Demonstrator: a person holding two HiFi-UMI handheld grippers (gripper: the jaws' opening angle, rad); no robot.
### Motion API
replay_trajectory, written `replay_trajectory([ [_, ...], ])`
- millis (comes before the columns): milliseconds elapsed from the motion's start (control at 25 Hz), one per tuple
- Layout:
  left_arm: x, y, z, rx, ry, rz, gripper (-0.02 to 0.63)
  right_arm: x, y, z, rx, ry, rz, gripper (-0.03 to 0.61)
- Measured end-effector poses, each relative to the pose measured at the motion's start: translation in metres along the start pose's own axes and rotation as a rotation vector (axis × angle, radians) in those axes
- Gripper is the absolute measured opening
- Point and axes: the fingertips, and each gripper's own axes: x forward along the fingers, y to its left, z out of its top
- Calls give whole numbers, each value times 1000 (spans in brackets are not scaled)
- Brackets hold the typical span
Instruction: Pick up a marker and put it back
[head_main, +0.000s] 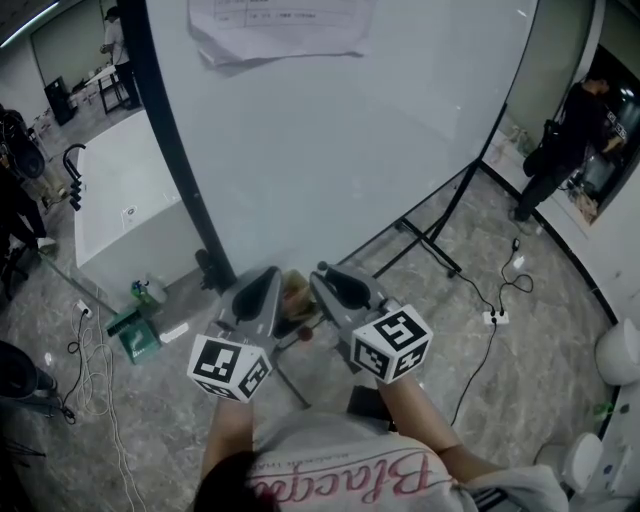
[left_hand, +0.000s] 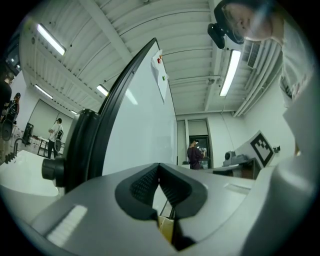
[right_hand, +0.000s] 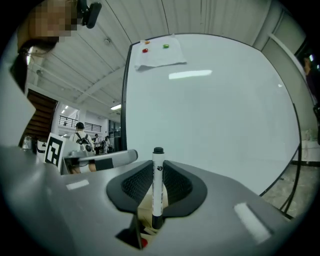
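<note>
Progress, as I judge it: the pick-up half is under way and the return is not yet done; my right tongs (right_hand: 158, 164) are closed on the marker (right_hand: 158, 187), so the grasp is made; whether the marker is already lifted clear of its resting place I cannot tell, since its lower end is partly hidden behind the jaw bodies. Position of the marker: it stands upright between the two ribbed pads of my right tongs, both pads against its white barrel; its dark top end rises just above the jaw tips; its dark lower end hangs below the pads, just above a tan box (right_hand: 145, 207) in which something red shows. In the head view the right tongs (head_main: 335, 285) sit low in front of the whiteboard (head_main: 340, 130), near its bottom edge, with the same tan box just beside them; the marker itself is too small to make out there. My left tongs (left_hand: 159, 167) are closed, the jaw tips meeting with nothing between them; they take no part in the grasp; in the head view they hold just beside the right tongs, on the other side of the box, well short of touching the marker. Remaining work, by my estimate: raise the marker free if that is not already so, then lower it back into the box and release it; the left tongs appear to have no task in hand.
</note>
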Motion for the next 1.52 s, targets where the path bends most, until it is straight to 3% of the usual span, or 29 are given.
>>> replay_trajectory([
  [320,0,-9,18,15,-60,-23,-2,-24,2,52,-13,-223,5,63],
  [480,0,-9,14,28,-24,-26,-2,-27,0,49,5,-224,-1,63],
  [600,0,-9,17,1,-45,-34,0,-26,1,47,-2,-216,-5,63],
  [960,-2,-9,21,17,-68,-41,0,-21,3,42,-4,-206,-6,63],
  [1120,-3,-8,19,14,-64,-41,0,-12,1,28,2,-165,-4,63],
  [1520,-3,-4,13,-15,-58,-37,0,16,1,-48,43,61,23,63],
])
